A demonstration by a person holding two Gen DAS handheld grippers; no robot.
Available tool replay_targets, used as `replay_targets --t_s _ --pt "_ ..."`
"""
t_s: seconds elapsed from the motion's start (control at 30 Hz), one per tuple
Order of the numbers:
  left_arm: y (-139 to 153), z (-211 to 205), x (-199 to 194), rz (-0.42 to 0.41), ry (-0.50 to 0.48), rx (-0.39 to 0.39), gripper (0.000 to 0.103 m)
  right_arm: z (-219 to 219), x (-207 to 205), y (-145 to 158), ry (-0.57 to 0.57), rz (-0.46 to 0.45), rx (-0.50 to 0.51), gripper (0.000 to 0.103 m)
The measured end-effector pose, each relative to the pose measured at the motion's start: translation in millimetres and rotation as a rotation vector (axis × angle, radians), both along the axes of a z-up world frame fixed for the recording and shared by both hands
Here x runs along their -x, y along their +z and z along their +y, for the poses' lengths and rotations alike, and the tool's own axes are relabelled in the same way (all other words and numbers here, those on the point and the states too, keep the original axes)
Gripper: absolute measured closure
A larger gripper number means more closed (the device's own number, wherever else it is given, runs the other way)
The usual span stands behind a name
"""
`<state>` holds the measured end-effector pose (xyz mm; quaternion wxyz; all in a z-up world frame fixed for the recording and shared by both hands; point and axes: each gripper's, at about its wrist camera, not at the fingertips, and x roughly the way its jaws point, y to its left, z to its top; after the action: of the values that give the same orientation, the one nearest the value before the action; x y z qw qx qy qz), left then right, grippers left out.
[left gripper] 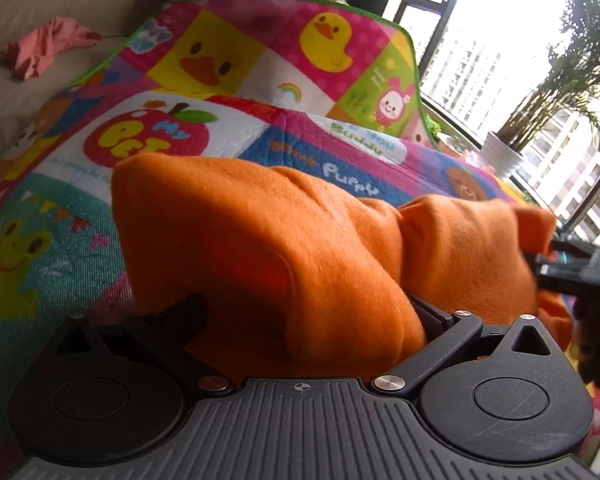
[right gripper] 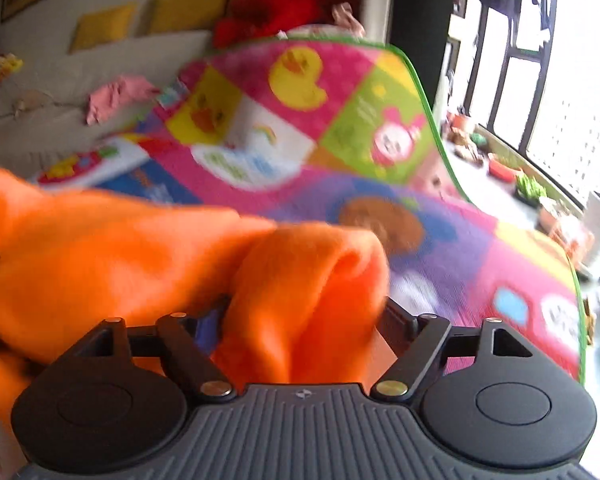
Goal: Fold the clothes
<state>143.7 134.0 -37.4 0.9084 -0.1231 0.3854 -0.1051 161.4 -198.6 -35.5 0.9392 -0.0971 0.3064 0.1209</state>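
An orange fleece garment point(left gripper: 260, 240) hangs bunched above a colourful cartoon play mat point(left gripper: 260, 60). My left gripper point(left gripper: 308, 312) is shut on a thick fold of it; the cloth covers the fingertips. The right gripper point(left gripper: 560, 268) shows at the right edge of the left wrist view, clamped on another corner of the garment. In the right wrist view, the right gripper point(right gripper: 304, 312) is shut on an orange fold point(right gripper: 300, 288), and the garment point(right gripper: 100, 248) stretches off to the left. That view is motion-blurred.
The play mat point(right gripper: 340, 100) curls up at its far green edge. A pink garment point(left gripper: 48, 48) lies on a beige sofa point(left gripper: 60, 8) at the left, also in the right wrist view point(right gripper: 116, 96). Red cloth point(right gripper: 276, 8) lies behind. Window and potted plants point(left gripper: 560, 92) stand at right.
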Motion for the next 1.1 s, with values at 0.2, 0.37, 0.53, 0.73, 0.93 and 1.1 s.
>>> replay_targets --t_s 0.2,0.37,0.53,0.73,0.93,1.1 --pt "15 7 4 0.026 -0.058 0.131 0.0 -20 40 1 0.005 -0.034 0.052 0.023" --pt "41 4 -8 -0.035 -0.11 0.194 0.0 -12 46 30 0.058 -0.2 0.097 0.023" --pt "55 10 -30 -0.091 -0.005 0.137 0.0 34 46 61 0.359 -0.253 0.062 0.021" --pt "46 32 -48 -0.082 0.109 0.161 0.0 111 21 32 0.546 -0.26 0.349 0.021" --pt "35 40 -49 -0.03 0.079 0.127 0.0 108 -55 58 0.155 -0.462 0.39 0.019" --pt "25 26 -54 -0.01 -0.026 0.131 0.0 91 -72 80 0.214 -0.397 0.296 0.017"
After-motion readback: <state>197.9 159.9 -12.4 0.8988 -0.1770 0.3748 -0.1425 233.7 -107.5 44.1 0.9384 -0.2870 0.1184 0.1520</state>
